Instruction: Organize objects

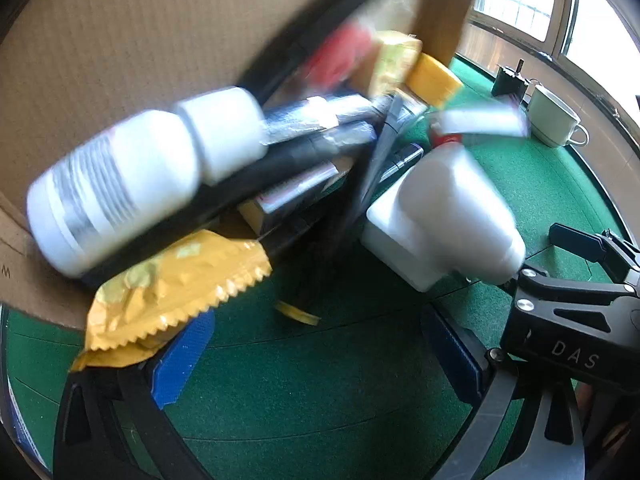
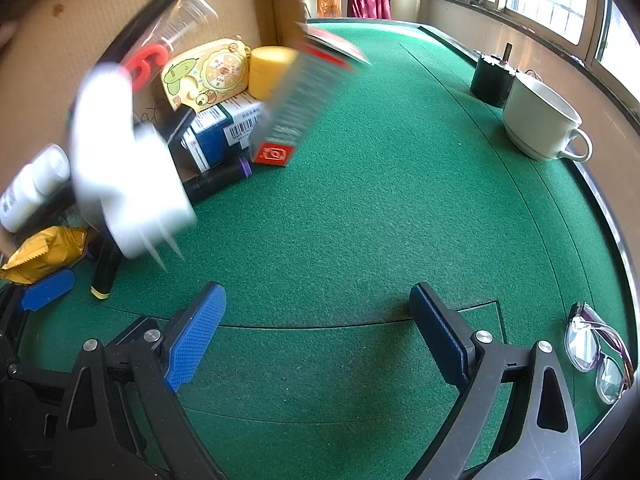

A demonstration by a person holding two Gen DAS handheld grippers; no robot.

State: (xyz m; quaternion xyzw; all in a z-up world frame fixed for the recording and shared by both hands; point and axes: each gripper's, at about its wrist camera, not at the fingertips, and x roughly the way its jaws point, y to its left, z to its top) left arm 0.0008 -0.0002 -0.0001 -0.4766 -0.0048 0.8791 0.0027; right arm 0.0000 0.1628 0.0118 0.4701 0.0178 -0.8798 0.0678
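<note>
Objects spill blurred from the tipped cardboard box point(image 1: 120, 60) onto the green worktop point(image 2: 360, 200). Left tool point(image 1: 316, 354) and right tool point(image 2: 318, 334): jaws apart, empty. Judgement: wait for settling, then take the white bottle point(image 1: 116, 188) across its body.

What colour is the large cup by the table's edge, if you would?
Pale green, clearest in the right wrist view.

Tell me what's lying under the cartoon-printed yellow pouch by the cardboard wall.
The pouch rests on a blue-and-white barcoded box; beneath that lies a dark tube on green felt. Anything further behind is hidden.
</note>
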